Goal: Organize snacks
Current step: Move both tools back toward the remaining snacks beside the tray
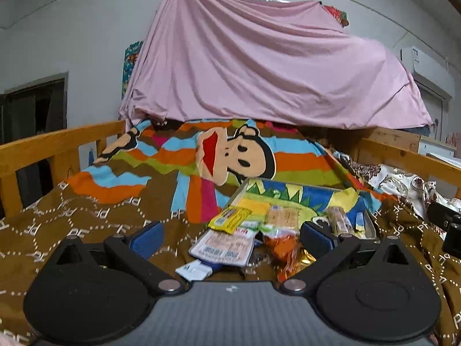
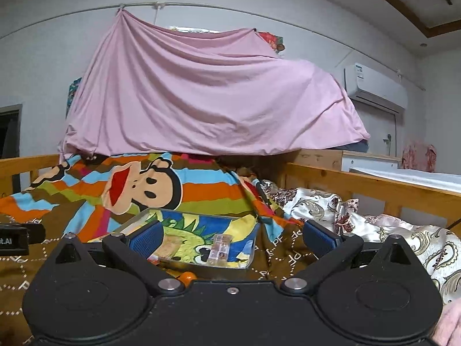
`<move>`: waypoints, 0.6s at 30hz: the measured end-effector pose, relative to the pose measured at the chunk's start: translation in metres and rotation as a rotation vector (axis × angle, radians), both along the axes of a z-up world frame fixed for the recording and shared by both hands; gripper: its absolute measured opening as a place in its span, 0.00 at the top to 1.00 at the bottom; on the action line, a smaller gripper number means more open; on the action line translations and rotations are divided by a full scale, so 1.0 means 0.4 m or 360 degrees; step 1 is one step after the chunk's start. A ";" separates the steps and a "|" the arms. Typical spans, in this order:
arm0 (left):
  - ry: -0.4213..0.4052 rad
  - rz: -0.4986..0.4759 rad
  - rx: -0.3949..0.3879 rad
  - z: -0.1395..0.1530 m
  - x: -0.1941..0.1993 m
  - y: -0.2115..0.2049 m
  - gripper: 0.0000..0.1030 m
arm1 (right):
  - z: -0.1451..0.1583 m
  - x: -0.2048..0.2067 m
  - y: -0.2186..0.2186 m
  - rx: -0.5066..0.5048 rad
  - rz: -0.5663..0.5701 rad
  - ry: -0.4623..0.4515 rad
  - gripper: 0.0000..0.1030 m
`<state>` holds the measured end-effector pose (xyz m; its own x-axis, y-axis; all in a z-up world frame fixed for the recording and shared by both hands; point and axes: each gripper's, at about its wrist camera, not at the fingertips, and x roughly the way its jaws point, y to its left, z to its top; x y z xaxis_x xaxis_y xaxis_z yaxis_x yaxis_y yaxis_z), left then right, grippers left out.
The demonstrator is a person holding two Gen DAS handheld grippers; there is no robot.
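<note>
Left wrist view: we see our left gripper (image 1: 230, 238) with its jaws spread wide and nothing between them, held low over a heap of loose snacks on the brown bedspread (image 1: 86, 225).
Snack heap, left to right: a small white sachet (image 1: 192, 269), a white barcoded packet (image 1: 223, 247), a yellow packet (image 1: 230, 219) above it, and an orange wrapper (image 1: 283, 248).
Tray: the clear tray (image 1: 291, 199) with its cartoon print sits just behind the heap; a cracker packet (image 1: 282, 216) and a brown bar (image 1: 340, 220) lie at its near edge, though we cannot tell which are fully inside.
Right wrist view: our right gripper (image 2: 230, 238) is also wide open and empty, facing the same tray (image 2: 250, 255), where one wrapped bar (image 2: 220, 248) lies inside.
Progress: we judge the job early; most snacks are not yet in the tray.
</note>
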<state>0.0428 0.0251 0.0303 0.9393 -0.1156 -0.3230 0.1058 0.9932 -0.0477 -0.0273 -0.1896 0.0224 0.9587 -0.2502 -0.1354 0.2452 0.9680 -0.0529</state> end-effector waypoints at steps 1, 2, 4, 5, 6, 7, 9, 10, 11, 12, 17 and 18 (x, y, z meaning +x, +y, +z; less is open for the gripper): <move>0.0024 -0.0002 -0.0002 -0.002 -0.003 0.002 0.01 | -0.001 -0.004 0.003 0.0005 0.0009 0.0009 0.01; 0.0054 0.0010 0.0001 -0.004 -0.006 0.002 0.01 | -0.003 -0.007 0.006 0.0017 0.0020 0.0023 0.01; 0.0091 0.0043 0.0006 -0.012 -0.013 0.009 0.00 | -0.008 -0.011 0.011 0.0050 0.0045 0.0059 0.01; 0.0112 0.0051 0.0006 -0.012 -0.013 0.011 0.01 | -0.011 -0.009 0.011 0.0071 0.0059 0.0088 0.01; 0.0140 0.0066 0.0004 -0.013 -0.013 0.014 0.01 | -0.015 -0.002 0.013 0.0085 0.0080 0.0137 0.01; 0.0158 0.0082 0.0004 -0.017 -0.016 0.020 0.00 | -0.022 0.009 0.017 0.0088 0.0095 0.0197 0.01; 0.0228 0.0120 0.0014 -0.026 -0.010 0.026 0.00 | -0.036 0.023 0.030 0.0064 0.0096 0.0285 0.01; 0.0282 0.0136 0.0023 -0.032 -0.003 0.029 0.00 | -0.042 0.029 0.038 0.0048 0.0096 0.0315 0.01; 0.0332 0.0151 0.0027 -0.039 0.002 0.032 0.00 | -0.049 0.033 0.046 0.0032 0.0104 0.0343 0.01; 0.0380 0.0163 0.0024 -0.045 0.010 0.035 0.01 | -0.052 0.037 0.053 0.0021 0.0115 0.0361 0.01; 0.0457 0.0167 -0.0008 -0.055 0.017 0.044 0.01 | -0.065 0.043 0.074 -0.0021 0.0144 0.0399 0.01; 0.0458 0.0158 -0.0006 -0.056 0.017 0.042 0.01 | -0.067 0.045 0.076 -0.0025 0.0146 0.0407 0.01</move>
